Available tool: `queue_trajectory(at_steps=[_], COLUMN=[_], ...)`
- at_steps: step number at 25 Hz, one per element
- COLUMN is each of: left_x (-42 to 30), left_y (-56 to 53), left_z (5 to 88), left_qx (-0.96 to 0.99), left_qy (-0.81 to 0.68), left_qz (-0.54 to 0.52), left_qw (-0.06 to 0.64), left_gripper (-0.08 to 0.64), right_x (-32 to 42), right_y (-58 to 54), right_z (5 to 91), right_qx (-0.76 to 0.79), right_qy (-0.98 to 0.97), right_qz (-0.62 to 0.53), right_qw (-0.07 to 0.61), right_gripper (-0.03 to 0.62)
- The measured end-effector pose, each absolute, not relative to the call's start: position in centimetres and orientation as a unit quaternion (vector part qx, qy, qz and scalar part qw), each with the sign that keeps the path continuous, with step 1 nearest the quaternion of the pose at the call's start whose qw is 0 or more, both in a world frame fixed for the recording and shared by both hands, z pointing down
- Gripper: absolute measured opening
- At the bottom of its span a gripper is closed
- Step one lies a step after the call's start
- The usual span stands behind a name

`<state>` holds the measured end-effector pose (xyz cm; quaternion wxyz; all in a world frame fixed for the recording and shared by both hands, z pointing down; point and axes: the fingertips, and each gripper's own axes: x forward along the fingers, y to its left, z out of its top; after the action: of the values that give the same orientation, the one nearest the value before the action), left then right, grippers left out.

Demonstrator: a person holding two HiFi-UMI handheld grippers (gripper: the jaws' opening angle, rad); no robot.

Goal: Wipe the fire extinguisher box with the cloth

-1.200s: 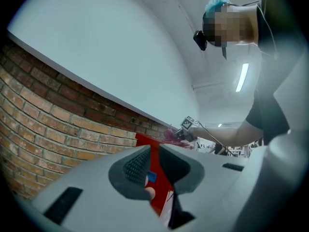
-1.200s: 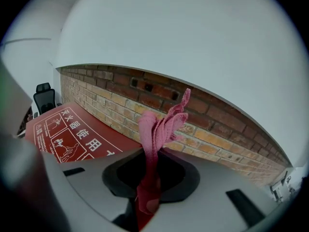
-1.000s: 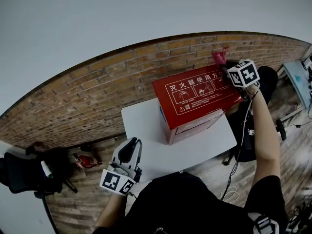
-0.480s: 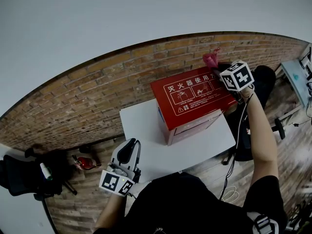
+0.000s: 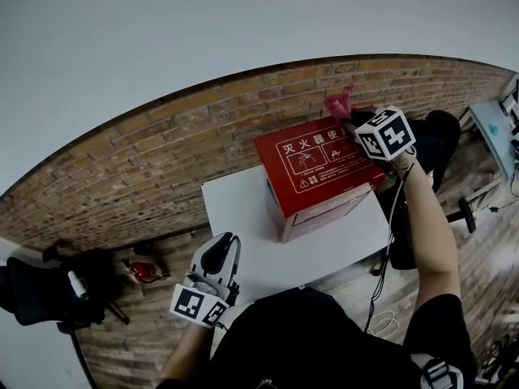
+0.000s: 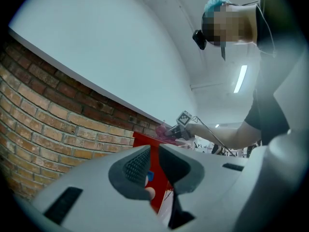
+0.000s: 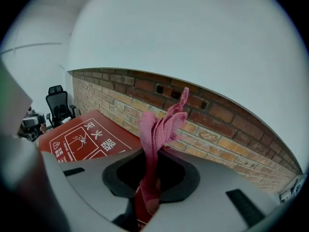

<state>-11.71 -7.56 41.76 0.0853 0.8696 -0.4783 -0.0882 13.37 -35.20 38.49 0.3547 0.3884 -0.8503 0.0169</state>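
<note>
The red fire extinguisher box (image 5: 312,173) stands on a white table (image 5: 324,245), its printed top facing up. My right gripper (image 5: 353,128) is over the box's far right corner, shut on a pink cloth (image 5: 338,104) that sticks up past the jaws. In the right gripper view the cloth (image 7: 157,127) rises from between the jaws, with the box top (image 7: 82,137) to the left. My left gripper (image 5: 217,254) hangs off the table's near left corner, jaws together and holding nothing. Through their thin slit the left gripper view shows the box (image 6: 143,139).
A brick wall (image 5: 162,160) runs behind the table. A black office chair (image 5: 40,290) and a small red object (image 5: 144,270) are on the floor at the left. Another black chair (image 5: 442,136) and a desk (image 5: 495,128) are at the right.
My right gripper has carried the cloth leftward along the box top's far right corner. The left gripper has barely moved.
</note>
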Motion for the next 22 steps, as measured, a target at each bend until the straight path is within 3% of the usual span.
queue_trajectory(at_steps=[22], left_x=[-13.3], left_y=[-7.2], left_z=[41.7], left_qx=[0.869], left_qy=[-0.479], left_qz=[-0.092], left_qw=[0.087], left_gripper=[0.087], right_x=[7.3], right_y=[-32.5], right_z=[38.3], right_qx=[0.348], right_qy=[-0.870], right_qz=[0.009], right_qw=[0.350], right_gripper=[0.074])
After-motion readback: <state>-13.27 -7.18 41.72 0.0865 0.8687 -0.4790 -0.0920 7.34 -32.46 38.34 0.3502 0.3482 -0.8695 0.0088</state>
